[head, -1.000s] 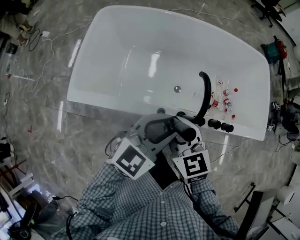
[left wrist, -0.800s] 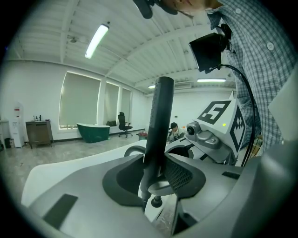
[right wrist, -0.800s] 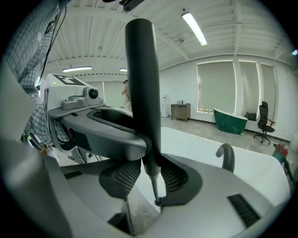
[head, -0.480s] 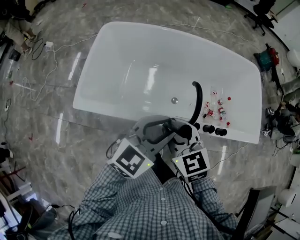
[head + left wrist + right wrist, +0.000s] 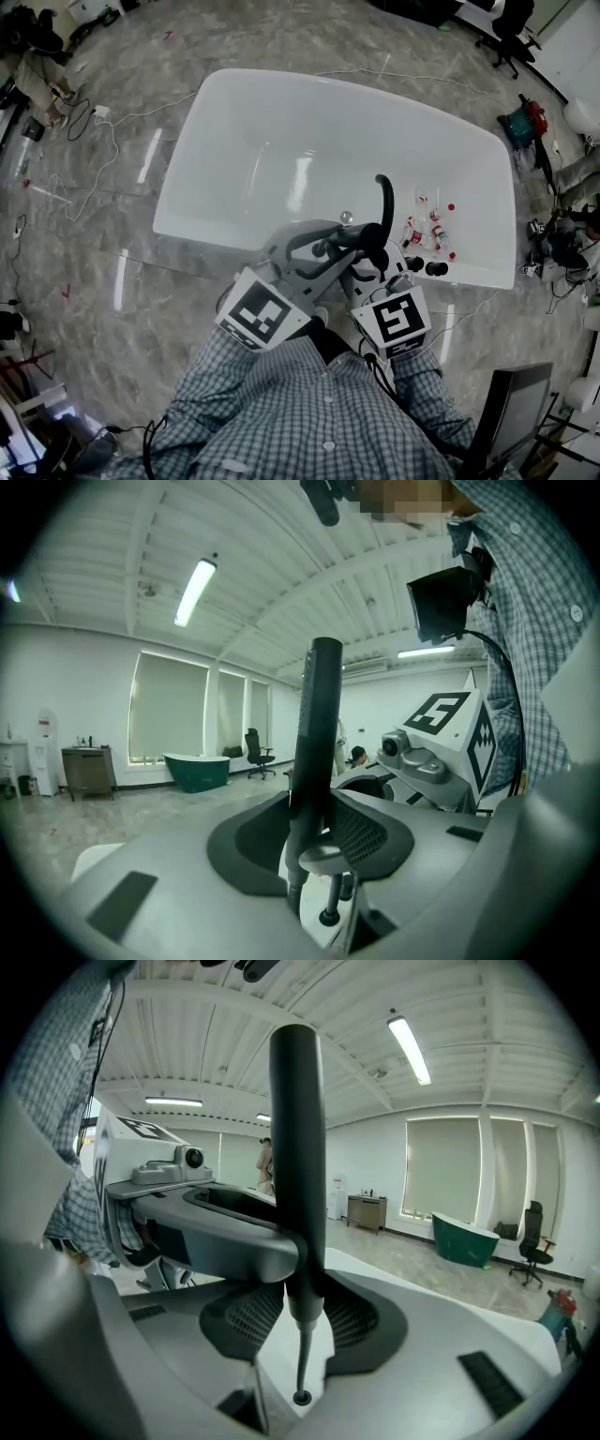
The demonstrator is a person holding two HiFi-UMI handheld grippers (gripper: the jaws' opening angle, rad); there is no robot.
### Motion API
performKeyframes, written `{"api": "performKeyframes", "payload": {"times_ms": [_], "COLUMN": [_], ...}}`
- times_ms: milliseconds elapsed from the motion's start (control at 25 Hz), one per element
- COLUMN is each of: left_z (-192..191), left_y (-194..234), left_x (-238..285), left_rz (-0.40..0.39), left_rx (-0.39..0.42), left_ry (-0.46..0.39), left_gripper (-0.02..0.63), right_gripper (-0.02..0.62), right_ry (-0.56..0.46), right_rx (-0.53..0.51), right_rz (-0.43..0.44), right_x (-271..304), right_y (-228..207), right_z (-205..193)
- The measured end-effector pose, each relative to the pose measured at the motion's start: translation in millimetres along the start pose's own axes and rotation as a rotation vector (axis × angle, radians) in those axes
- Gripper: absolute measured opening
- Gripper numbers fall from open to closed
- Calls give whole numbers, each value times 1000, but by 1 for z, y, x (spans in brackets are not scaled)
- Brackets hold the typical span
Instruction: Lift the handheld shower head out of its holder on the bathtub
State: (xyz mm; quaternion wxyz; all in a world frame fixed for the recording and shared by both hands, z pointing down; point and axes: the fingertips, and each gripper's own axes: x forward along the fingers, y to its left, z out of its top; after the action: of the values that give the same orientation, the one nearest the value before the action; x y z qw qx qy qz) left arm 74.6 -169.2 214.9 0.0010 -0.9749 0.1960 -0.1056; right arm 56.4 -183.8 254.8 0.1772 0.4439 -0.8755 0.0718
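Note:
The handheld shower head (image 5: 354, 238) is a black rod, and both grippers are closed on it above the near rim of the white bathtub (image 5: 211, 202). My left gripper (image 5: 323, 247) clamps the black handle (image 5: 315, 728) between its padded jaws, with the thin hose end hanging below. My right gripper (image 5: 364, 251) pinches the same handle (image 5: 298, 1147) a little lower, and a slim metal hose (image 5: 301, 1363) drops from it toward the tub. The curved black spout (image 5: 383, 202) rises just beyond. Its holder on the rim is hidden behind the grippers.
Two black tap knobs (image 5: 424, 266) sit on the tub rim to the right of the grippers. Several small red-capped bottles (image 5: 429, 226) lie inside the tub near the spout. Cables (image 5: 89, 141) trail over the marble floor at the left, and equipment stands at the right.
Both grippers, still shut on the shower handle, have come up and forward relative to the tap knobs. The head view has shifted, so the tub sits lower in the frame.

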Motion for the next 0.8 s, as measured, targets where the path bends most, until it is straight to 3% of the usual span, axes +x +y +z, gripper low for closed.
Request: {"api": "performKeyframes", "payload": {"times_ms": [800], "left_z": [115], "left_y": [19], "left_x": [-6], "left_rz": [26], "left_rx": [87], "left_ry": [-166], "left_gripper": [129], "right_gripper": [130], "right_ry": [-238], "right_rx": [-114], "right_rz": [-39], "right_x": [-37], "right_y": [-27], "right_z": [114]}}
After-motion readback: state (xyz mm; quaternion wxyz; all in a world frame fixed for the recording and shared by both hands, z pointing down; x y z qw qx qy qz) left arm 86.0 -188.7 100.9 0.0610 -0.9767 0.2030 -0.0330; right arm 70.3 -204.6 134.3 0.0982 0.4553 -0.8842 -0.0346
